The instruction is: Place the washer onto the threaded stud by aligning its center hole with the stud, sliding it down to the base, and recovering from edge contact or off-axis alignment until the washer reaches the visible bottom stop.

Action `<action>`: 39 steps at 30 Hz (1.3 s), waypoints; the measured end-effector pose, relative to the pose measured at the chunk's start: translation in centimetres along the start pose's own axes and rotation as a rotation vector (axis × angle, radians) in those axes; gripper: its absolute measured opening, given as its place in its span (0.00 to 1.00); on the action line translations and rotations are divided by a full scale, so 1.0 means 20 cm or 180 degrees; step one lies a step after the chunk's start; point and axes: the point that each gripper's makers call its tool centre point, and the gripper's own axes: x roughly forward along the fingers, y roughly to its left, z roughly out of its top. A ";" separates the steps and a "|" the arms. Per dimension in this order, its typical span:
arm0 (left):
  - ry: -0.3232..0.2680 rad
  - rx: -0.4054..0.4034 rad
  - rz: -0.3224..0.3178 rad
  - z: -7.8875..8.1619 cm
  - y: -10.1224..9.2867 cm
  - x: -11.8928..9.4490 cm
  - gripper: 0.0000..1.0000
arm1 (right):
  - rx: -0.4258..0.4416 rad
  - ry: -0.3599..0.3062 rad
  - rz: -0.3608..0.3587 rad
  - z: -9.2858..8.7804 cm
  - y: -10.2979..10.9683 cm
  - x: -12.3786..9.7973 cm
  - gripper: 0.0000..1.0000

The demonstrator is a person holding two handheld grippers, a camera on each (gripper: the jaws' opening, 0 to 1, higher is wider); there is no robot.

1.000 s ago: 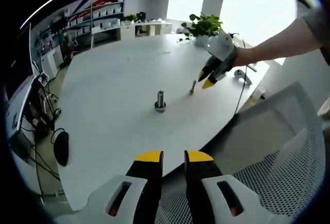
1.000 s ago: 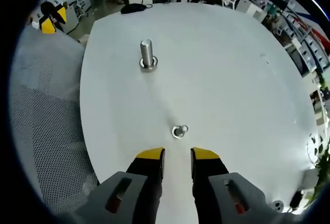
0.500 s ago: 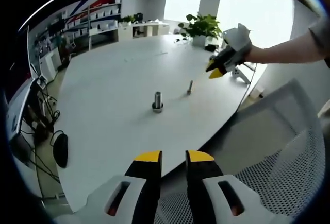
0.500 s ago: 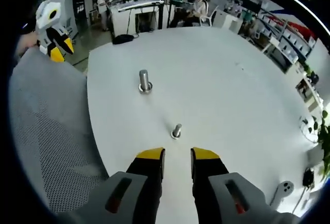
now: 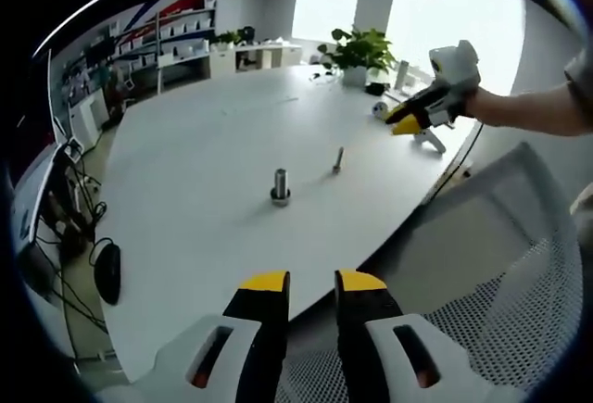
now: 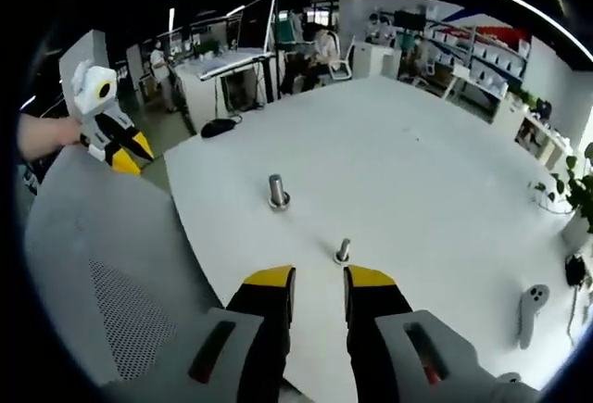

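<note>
Both claws hang off the bench [image 6: 445, 171], each narrowed on nothing: left claw [image 5: 303, 282], right claw [image 6: 320, 276]. The washer looks seated on the smaller stud [image 6: 343, 252] at 12 o'clock (so I judge it placed). Bigger stud [image 6: 277, 192] at 11.

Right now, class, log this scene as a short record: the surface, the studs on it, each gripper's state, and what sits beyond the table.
surface: white table
larger stud: upright, ring at its base
smaller stud: upright, nearer the right gripper
left gripper: held off the table edge, jaws slightly apart, nothing between them
right gripper: above the table edge, jaws slightly apart, empty
beyond: potted plant; mesh chair
</note>
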 end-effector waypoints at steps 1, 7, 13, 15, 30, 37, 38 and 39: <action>-0.0003 0.0000 -0.0002 0.00 0.00 0.00 0.17 | 0.0053 -0.0032 -0.0019 0.00 0.00 -0.01 0.24; -0.0102 -0.0018 0.0007 0.03 0.00 -0.01 0.17 | 0.0420 -0.0240 -0.0018 0.00 0.03 -0.09 0.26; -0.0170 -0.0024 0.0019 0.05 0.00 -0.02 0.17 | 0.0642 -0.0350 0.0008 -0.02 0.12 -0.15 0.28; -0.0188 -0.0025 0.0030 0.05 0.00 -0.02 0.17 | 0.0774 -0.0396 0.0000 -0.03 0.14 -0.17 0.28; -0.0358 -0.0052 0.0085 0.09 0.01 -0.04 0.17 | 0.0560 -0.0389 -0.0049 -0.08 0.28 -0.21 0.29; -0.0415 -0.0051 0.0095 0.10 0.02 -0.05 0.17 | 0.0519 -0.0447 -0.0191 -0.09 0.24 -0.21 0.29; -0.0415 -0.0079 0.0060 0.11 0.01 -0.05 0.17 | 0.0554 -0.0447 -0.0193 -0.10 0.23 -0.21 0.29; -0.0404 -0.0088 0.0041 0.11 0.01 -0.04 0.17 | 0.0589 -0.0447 -0.0175 -0.10 0.23 -0.21 0.29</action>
